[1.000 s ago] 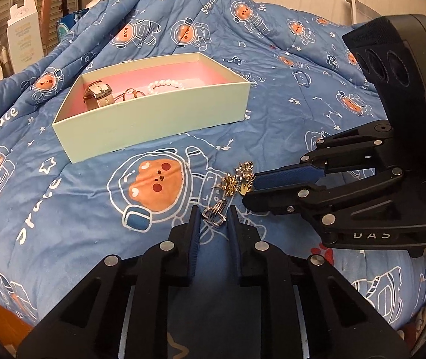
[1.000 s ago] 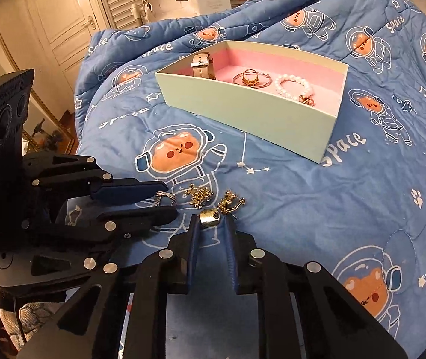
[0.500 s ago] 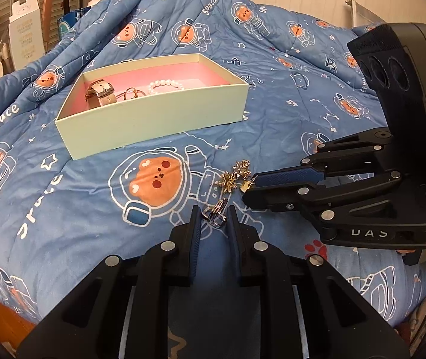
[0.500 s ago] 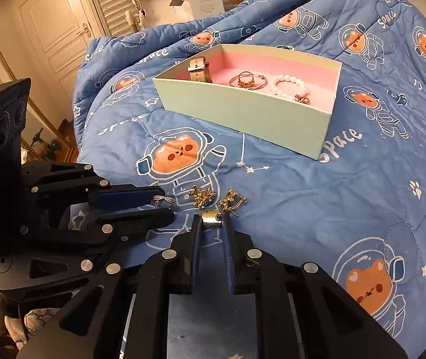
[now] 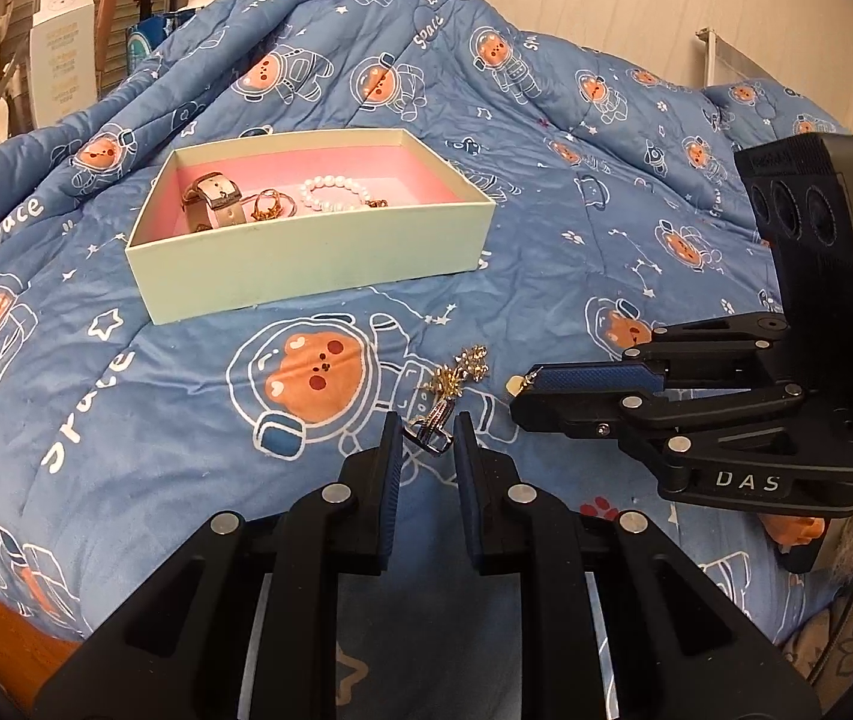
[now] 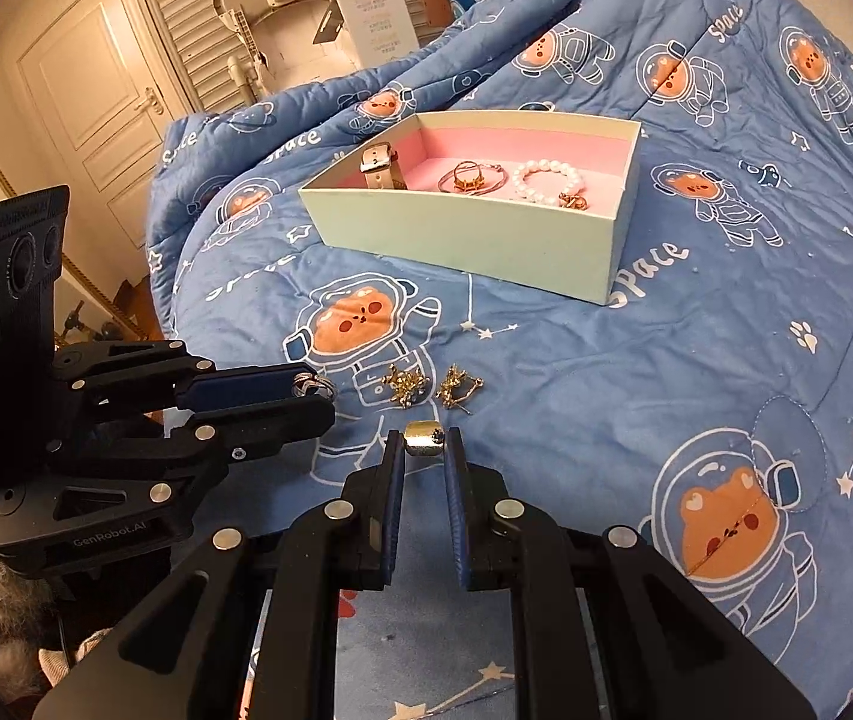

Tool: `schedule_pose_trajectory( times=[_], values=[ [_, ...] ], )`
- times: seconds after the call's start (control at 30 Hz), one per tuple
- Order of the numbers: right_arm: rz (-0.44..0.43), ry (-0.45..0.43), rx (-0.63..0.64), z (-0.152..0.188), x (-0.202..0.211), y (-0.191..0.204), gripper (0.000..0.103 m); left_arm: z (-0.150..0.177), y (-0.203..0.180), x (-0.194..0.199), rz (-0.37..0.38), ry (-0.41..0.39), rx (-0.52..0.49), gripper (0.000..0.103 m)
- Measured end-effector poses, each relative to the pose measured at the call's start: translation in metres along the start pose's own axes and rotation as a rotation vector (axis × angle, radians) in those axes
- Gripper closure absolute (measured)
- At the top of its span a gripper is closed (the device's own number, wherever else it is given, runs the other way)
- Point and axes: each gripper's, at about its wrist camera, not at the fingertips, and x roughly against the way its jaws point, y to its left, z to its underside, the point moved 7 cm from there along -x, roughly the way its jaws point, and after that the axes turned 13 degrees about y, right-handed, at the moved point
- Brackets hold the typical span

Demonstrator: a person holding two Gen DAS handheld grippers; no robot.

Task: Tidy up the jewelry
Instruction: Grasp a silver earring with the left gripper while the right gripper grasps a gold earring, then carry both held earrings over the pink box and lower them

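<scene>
Left wrist view: the left gripper (image 5: 425, 441) pinches a silver ring (image 5: 430, 431) above the quilted blue blanket (image 5: 126, 396); spiky gold earrings (image 5: 456, 373) lie just beyond. Right wrist view: the right gripper (image 6: 423, 450) clamps a smooth gold band (image 6: 423, 440), hardly seen from the left; the pink-lined box (image 6: 474, 240) holds a watch, bangle and pearls

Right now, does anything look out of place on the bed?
Two gold earrings lie loose on the blue blanket rather than in the green box with the watch and pearl bracelet. Each set of tongs holds a ring.
</scene>
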Motion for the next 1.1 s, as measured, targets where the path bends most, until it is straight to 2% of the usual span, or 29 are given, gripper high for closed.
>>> schedule_pose_trajectory(
  times=[0.53, 0.7, 1.1],
  values=[
    [0.015, -0.094, 0.014, -0.036, 0.026, 0.003, 0.09, -0.037, 0.018, 0.018, -0.038, -0.047, -0.001, 0.085],
    [0.054, -0.128, 0.003, -0.057, 0.028, -0.003, 0.09, -0.054, 0.028, 0.021, -0.047, -0.062, 0.01, 0.085],
    [0.068, -0.17, 0.0, -0.102, 0.032, -0.011, 0.09, -0.095, 0.051, 0.027, -0.063, -0.096, 0.041, 0.085]
  ],
)
